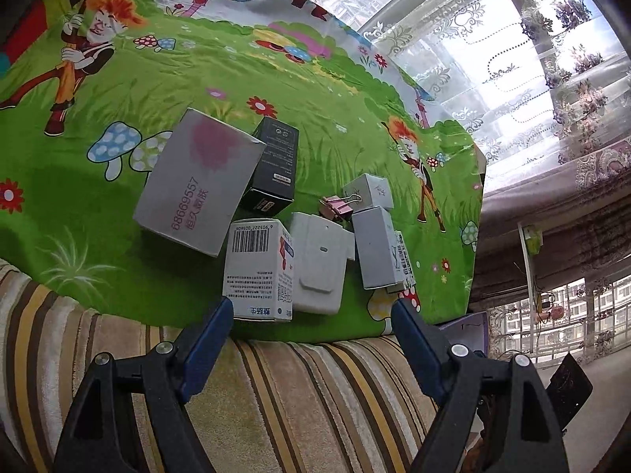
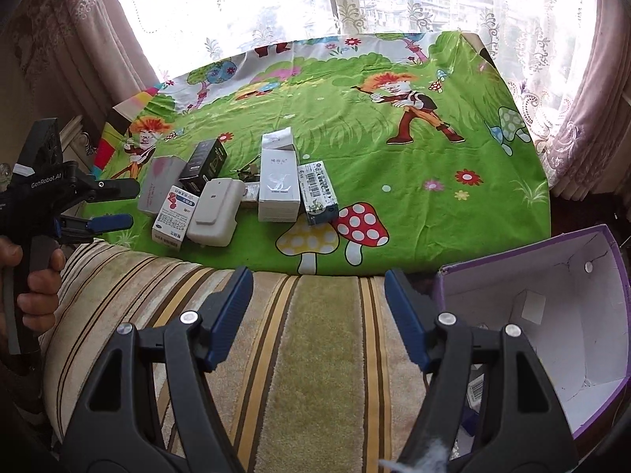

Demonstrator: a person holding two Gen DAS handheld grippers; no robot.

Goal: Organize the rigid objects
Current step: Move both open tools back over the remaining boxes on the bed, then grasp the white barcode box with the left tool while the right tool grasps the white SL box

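Green cartoon cloth [image 2: 414,213] on the desk, small boxes [image 1: 258,272] clustered near its front edge. Left gripper [image 1: 311,315] fingers apart, empty, nearing the barcode box. Right gripper [image 2: 318,295] likewise apart, empty. Next: straddle, close, carry to purple box [image 2: 552,287] at right.

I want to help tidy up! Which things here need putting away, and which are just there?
To tidy:
- pink-print box
- black box
- medicine box
- white adapter
- binder clip
- silver boxes
- purple storage box

Just there:
- cartoon cloth
- striped cushion
- curtains
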